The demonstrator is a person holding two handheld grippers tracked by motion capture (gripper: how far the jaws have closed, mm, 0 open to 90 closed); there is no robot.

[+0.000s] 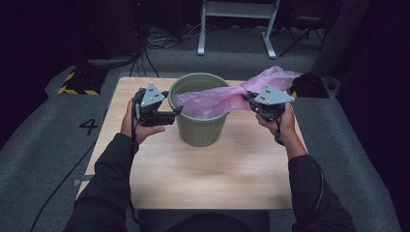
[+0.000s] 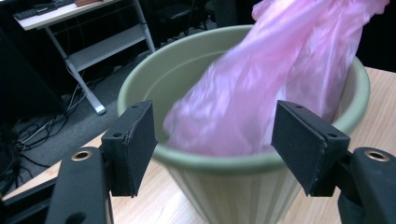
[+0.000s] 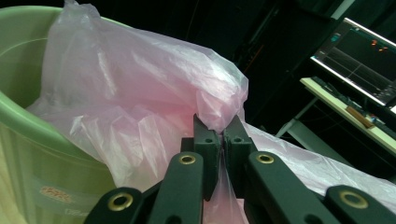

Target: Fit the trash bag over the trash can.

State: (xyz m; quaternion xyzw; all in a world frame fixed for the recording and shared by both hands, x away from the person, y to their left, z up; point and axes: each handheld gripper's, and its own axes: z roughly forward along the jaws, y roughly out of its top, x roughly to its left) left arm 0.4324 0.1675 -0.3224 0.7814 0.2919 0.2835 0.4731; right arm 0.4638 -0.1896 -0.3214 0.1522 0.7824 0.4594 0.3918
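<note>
High view first: the pink plastic bag (image 1: 227, 96) is thin, see-through and crinkly, bunched into a long twisted rope that runs from inside the green bin (image 1: 198, 128) out over its right rim, then flares into a loose puff past the table's far right corner. One end sags down into the bin, the rest hangs in the air off to the right. The right gripper (image 1: 252, 99) has its jaws pinched tight on the bag partway along (the right gripper view shows the plastic squeezed between the two black pads, with folds spilling over the top). The bin itself is a round, ribbed, olive-green bucket, upright, with a faint sticker low on its side.

The left gripper (image 1: 175, 112) sits just beside the bin's left rim, jaws spread apart with nothing clamped; in the left gripper view the bin's rim and the bag's lower end show in the gap between the pads (image 2: 135, 140), not touching them.

The bin stands toward the far middle of a light wooden table (image 1: 193, 179). Around that is grey carpet with a "4" (image 1: 89, 126) marked at the left, black-and-yellow striped blocks (image 1: 77, 83), cables and a white desk frame (image 1: 237, 24) in a dark room.
</note>
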